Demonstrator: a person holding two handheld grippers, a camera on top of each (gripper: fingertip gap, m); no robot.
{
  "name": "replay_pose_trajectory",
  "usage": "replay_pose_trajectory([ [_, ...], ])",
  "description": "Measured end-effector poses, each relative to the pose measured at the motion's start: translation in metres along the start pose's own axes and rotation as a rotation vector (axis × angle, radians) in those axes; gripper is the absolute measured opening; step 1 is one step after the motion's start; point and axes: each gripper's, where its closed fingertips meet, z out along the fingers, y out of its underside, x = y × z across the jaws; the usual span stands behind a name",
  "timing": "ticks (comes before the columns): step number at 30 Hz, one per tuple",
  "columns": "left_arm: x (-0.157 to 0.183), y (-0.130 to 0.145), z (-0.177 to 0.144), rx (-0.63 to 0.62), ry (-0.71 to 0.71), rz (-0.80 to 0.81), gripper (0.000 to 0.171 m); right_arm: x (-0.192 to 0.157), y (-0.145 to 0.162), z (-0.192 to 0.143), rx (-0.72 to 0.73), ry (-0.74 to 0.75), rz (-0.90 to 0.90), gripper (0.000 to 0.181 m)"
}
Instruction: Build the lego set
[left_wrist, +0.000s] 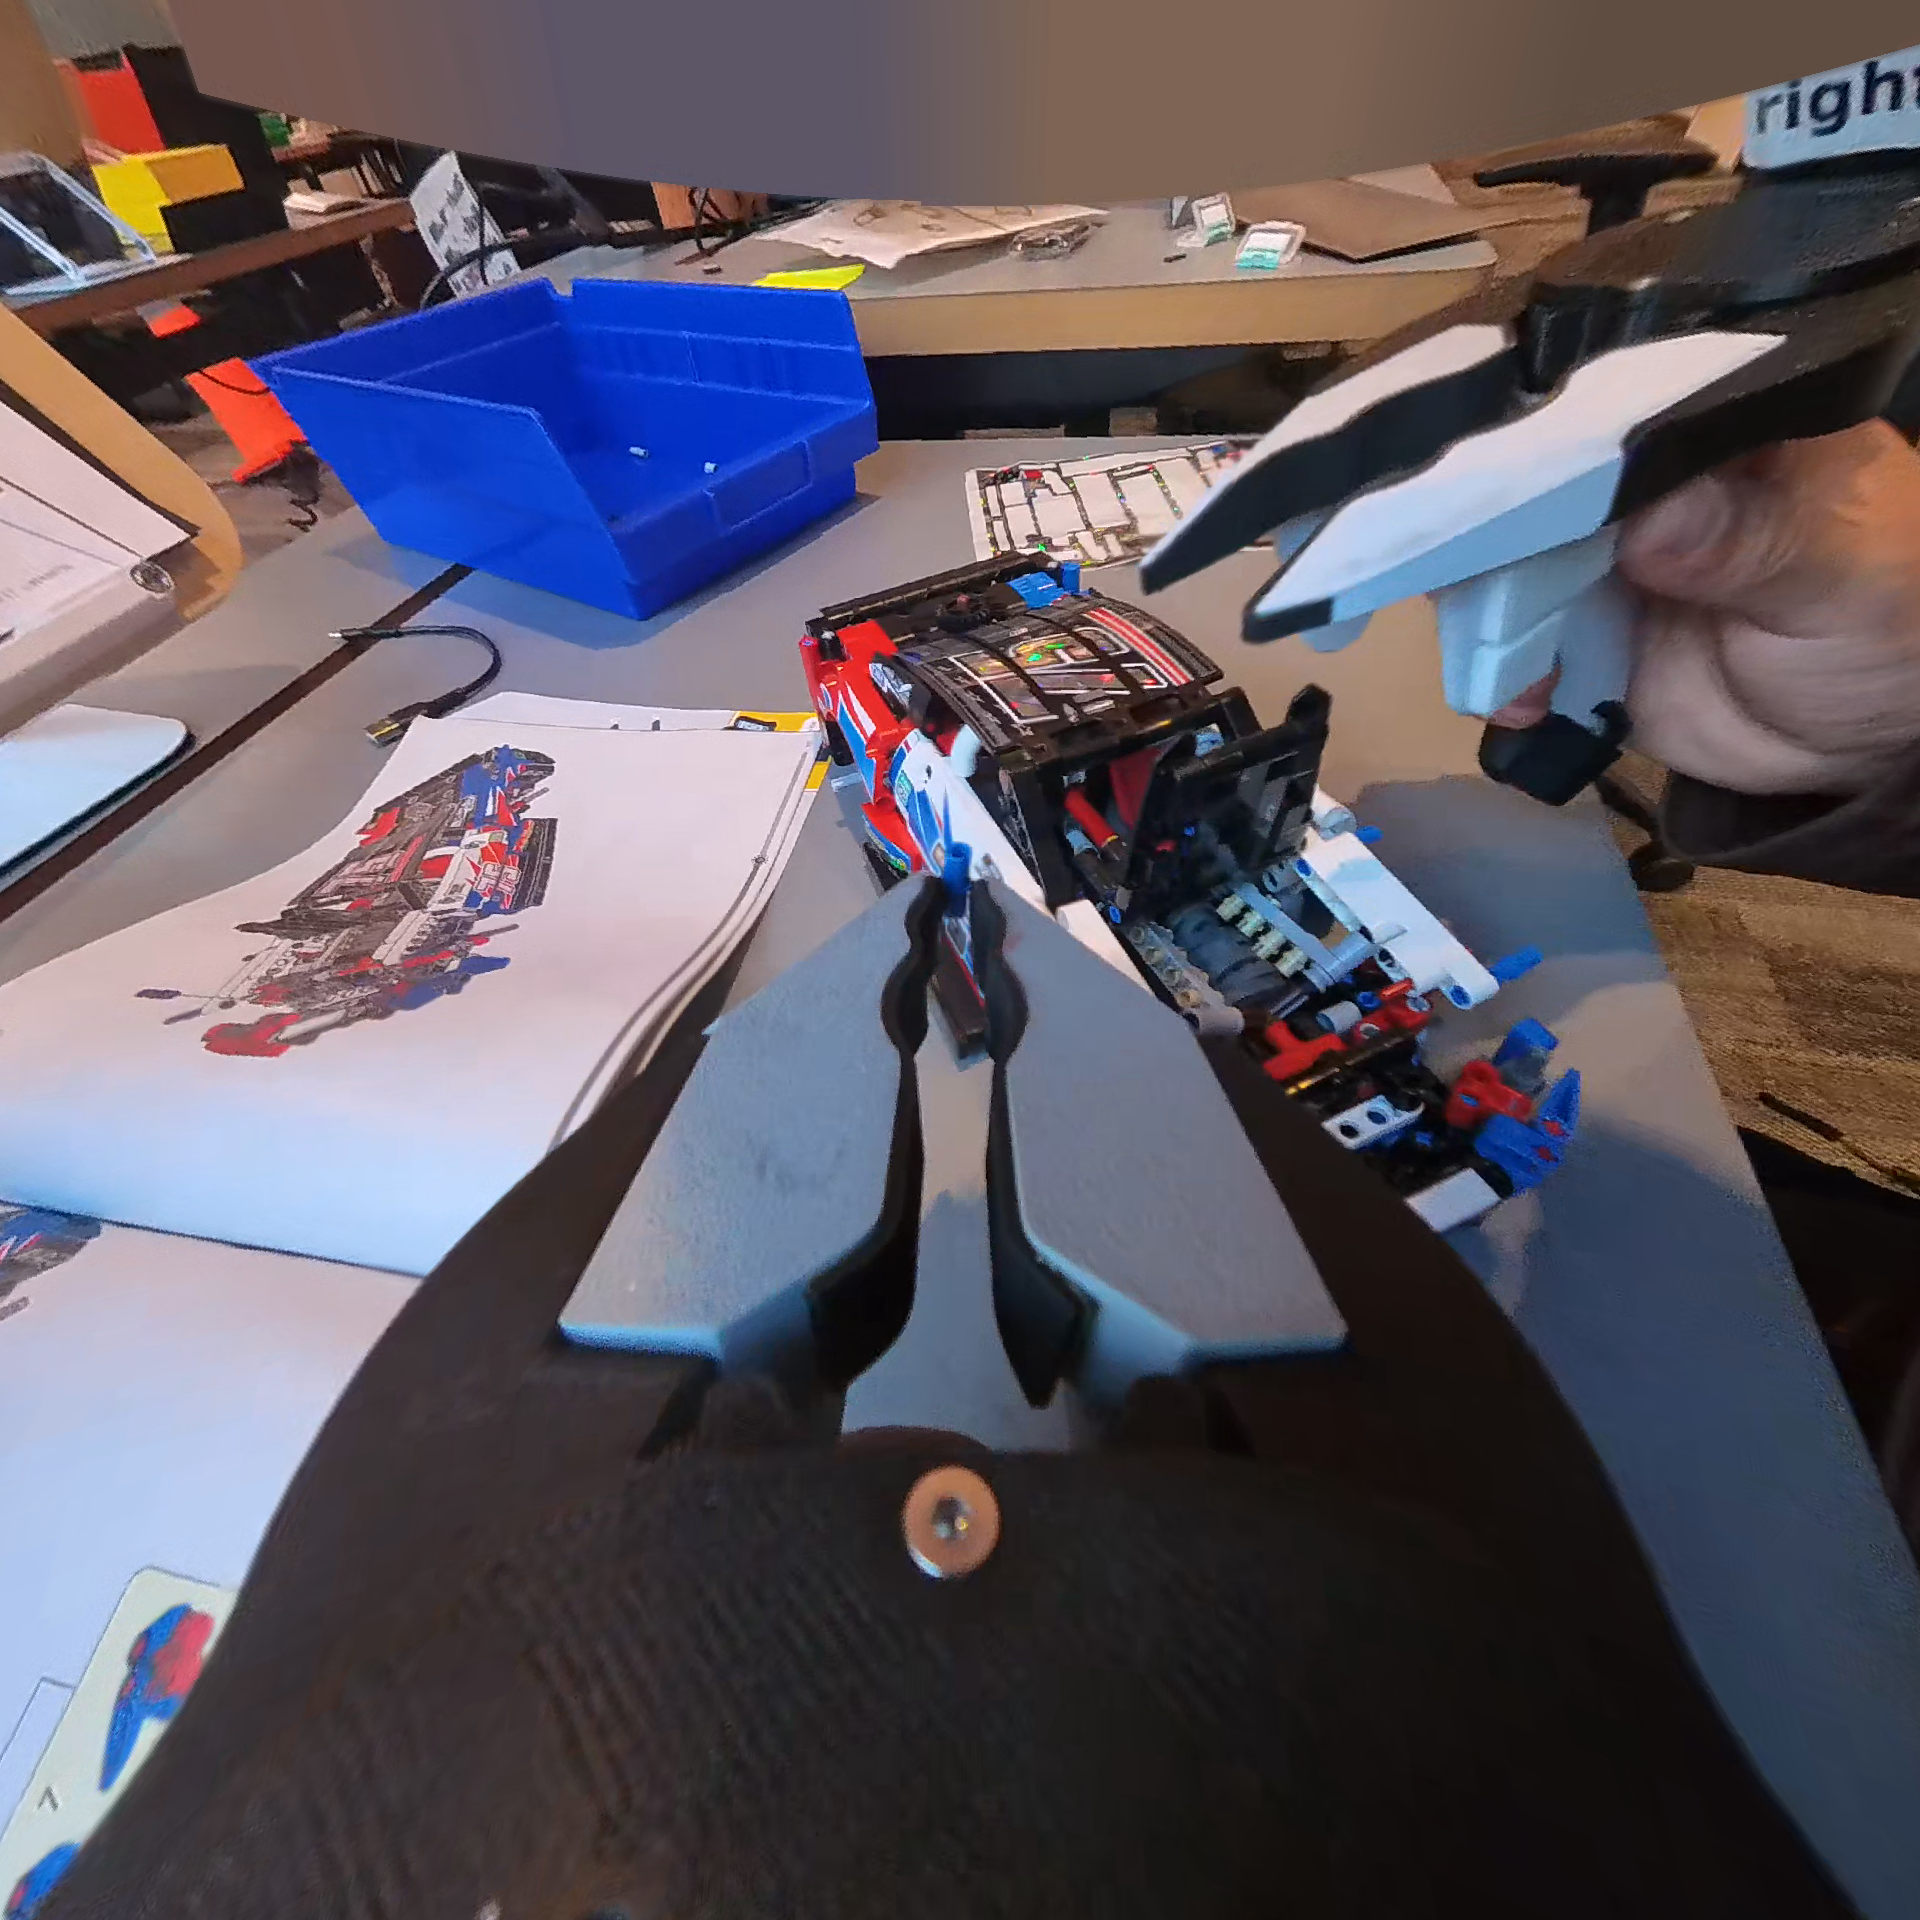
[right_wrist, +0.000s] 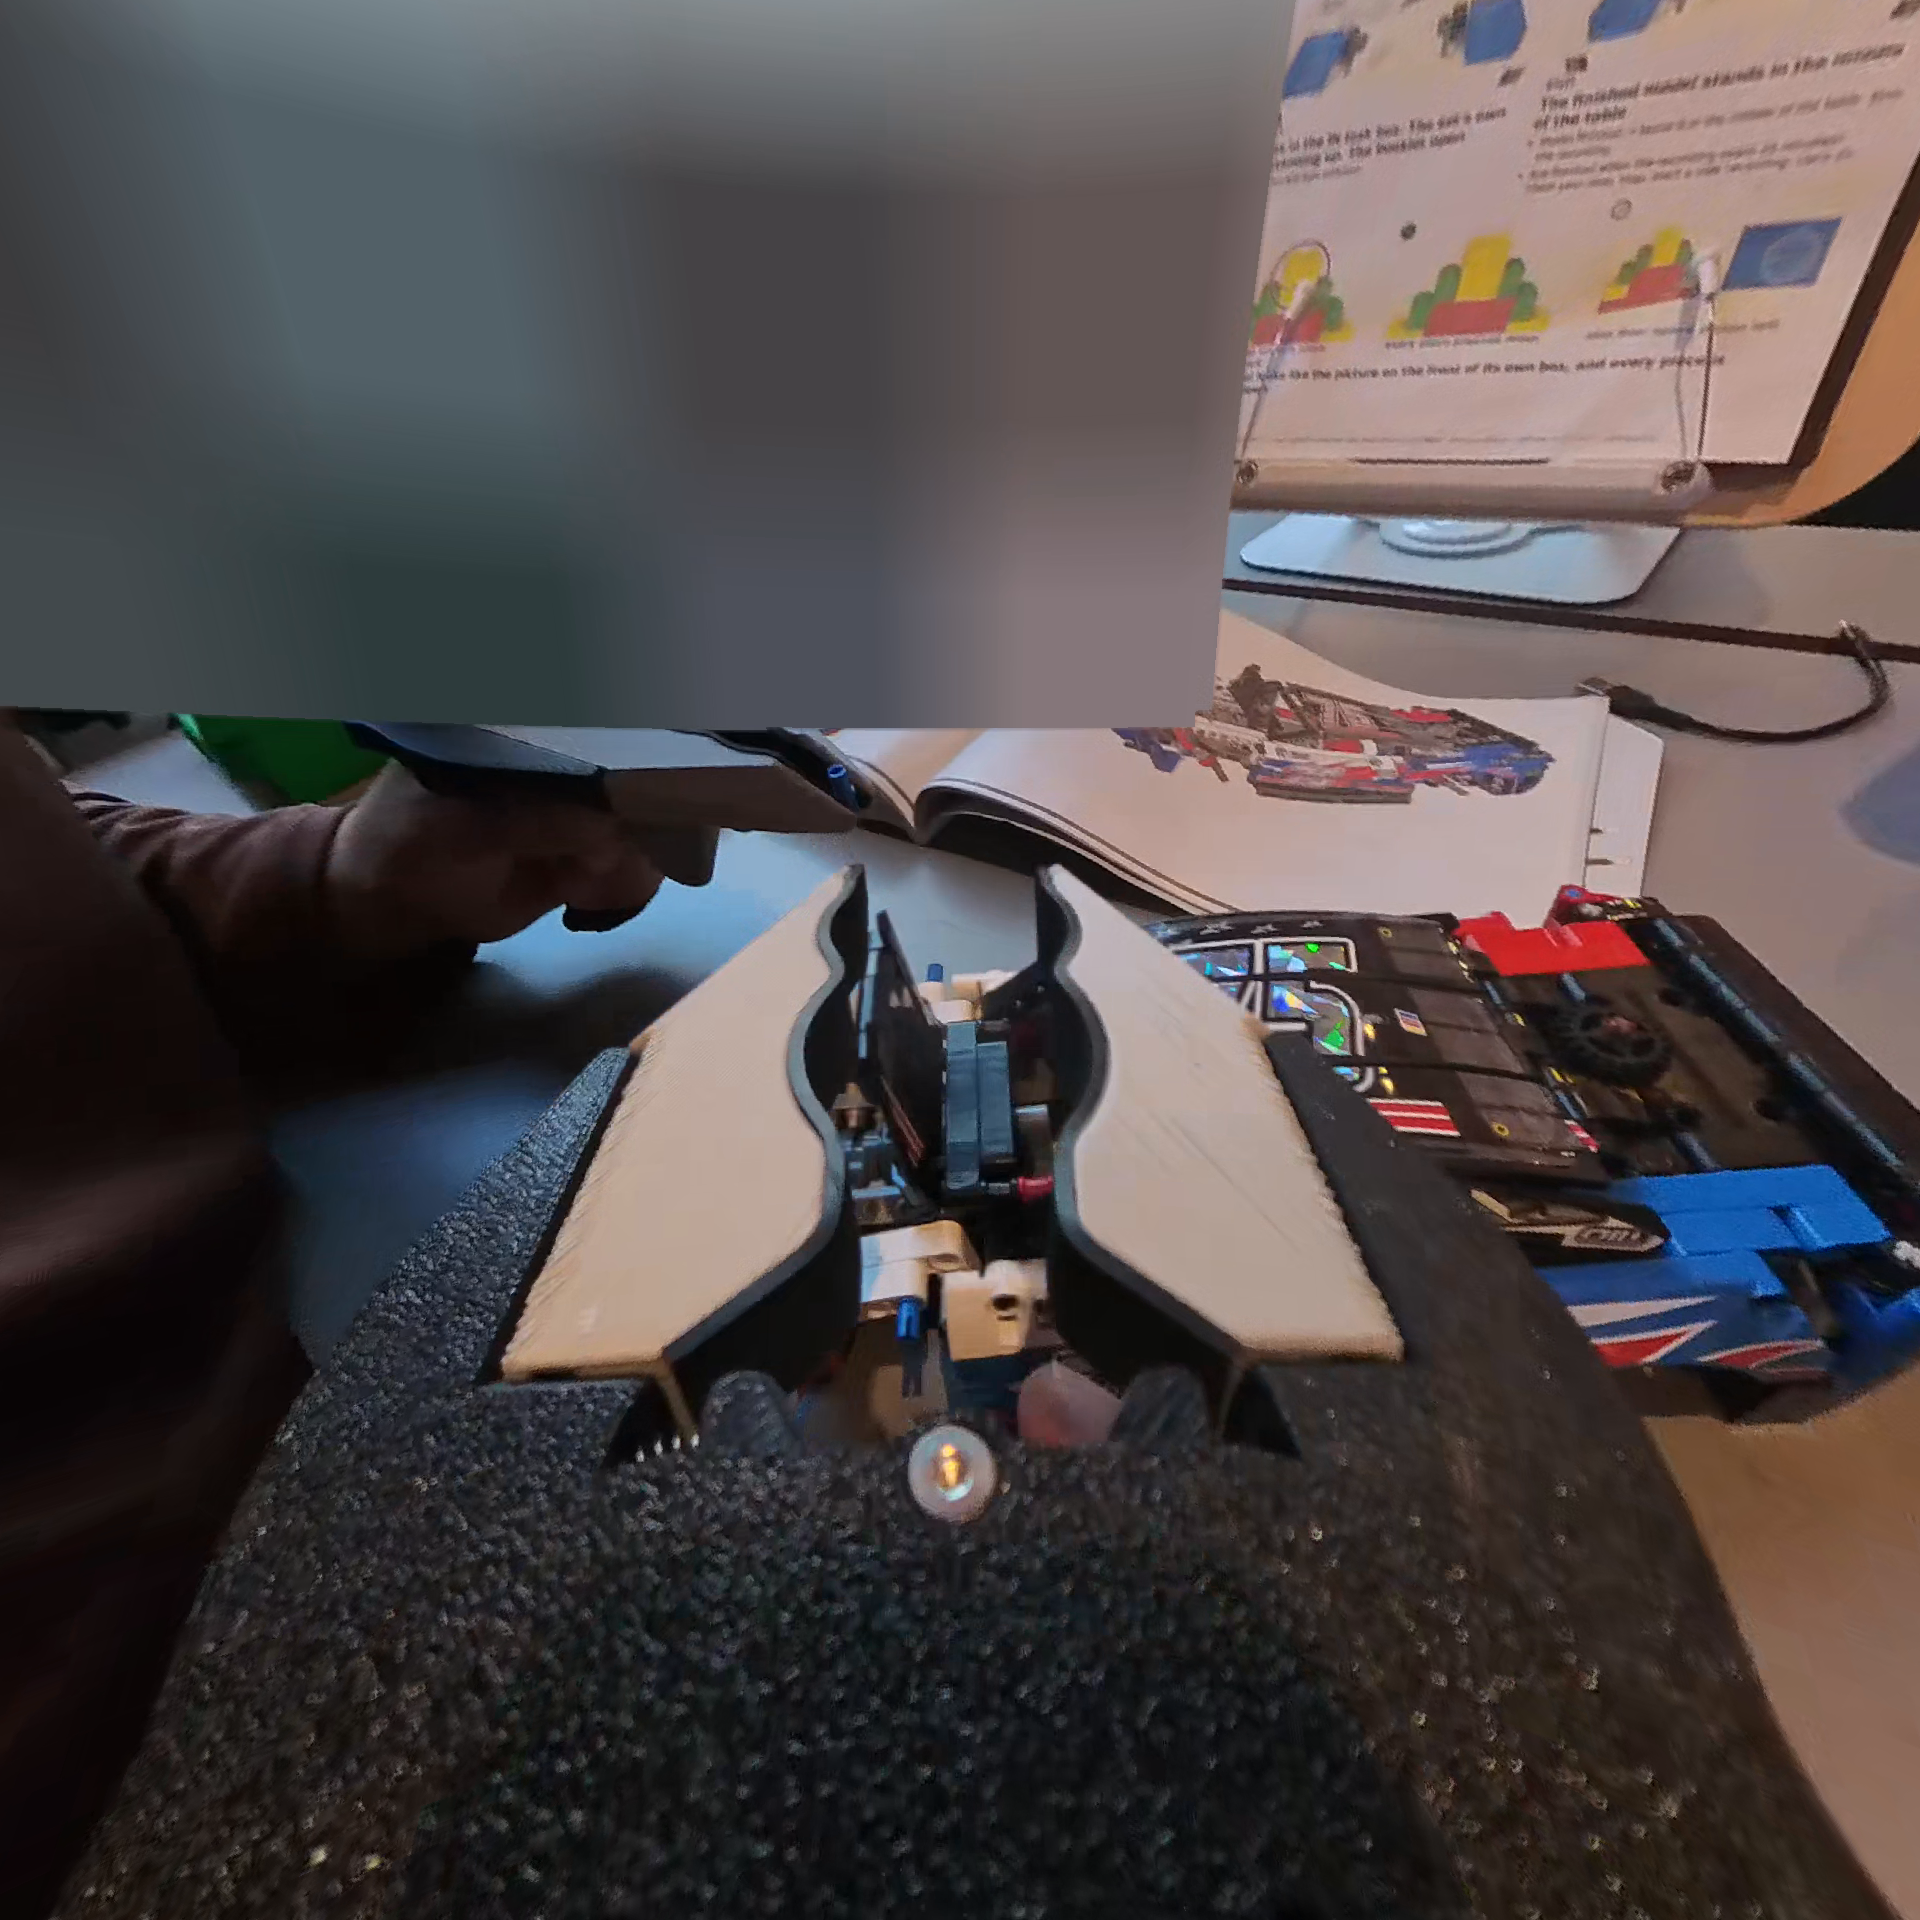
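Note:
A partly built red, blue, white and black lego car (left_wrist: 1049, 675) lies on the grey table, its middle open and showing its inner parts. My left gripper (left_wrist: 954, 925) is shut on a small lego piece (left_wrist: 961, 940) with a blue pin on top, held just beside the car's near side. My right gripper (right_wrist: 951, 899) is open and empty, hovering over the car's open middle (right_wrist: 977, 1101). The car's black roof panel (right_wrist: 1507, 1039) lies to its right. The right gripper also shows at the upper right of the left wrist view (left_wrist: 1200, 603), and the left gripper in the right wrist view (right_wrist: 821, 790).
An open instruction booklet (left_wrist: 416, 935) lies left of the car. A blue bin (left_wrist: 582, 436) stands behind it, a sticker sheet (left_wrist: 1091, 499) beyond the car. A black cable (left_wrist: 447, 675) and a monitor stand (right_wrist: 1455, 551) are nearby. The table edge (left_wrist: 1704, 1091) runs close on the right. The gap from one gripper's tips to the other's is roughly 8 centimetres.

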Motion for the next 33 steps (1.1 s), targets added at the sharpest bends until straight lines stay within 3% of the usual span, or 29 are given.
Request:
replay_pose_trajectory([
  [7,0.008,0.003,0.001,-0.026,0.04,0.001,0.003,0.001,0.013,0.009,-0.071,-0.003,-0.001,0.05],
  [9,0.01,0.008,0.002,-0.046,0.053,0.0,0.002,-0.004,0.014,0.014,-0.087,-0.036,0.004,0.047],
  [15,0.014,0.014,0.001,-0.098,0.104,-0.042,0.003,-0.018,0.024,0.022,-0.175,-0.091,0.009,0.011],
  [24,0.041,0.015,-0.004,-0.161,0.092,0.203,0.002,-0.045,0.032,0.028,-0.277,-0.112,0.019,0.019],
  [33,0.058,0.012,-0.011,-0.169,0.073,0.352,0.002,-0.068,0.029,0.024,-0.316,-0.121,-0.023,0.009],
])
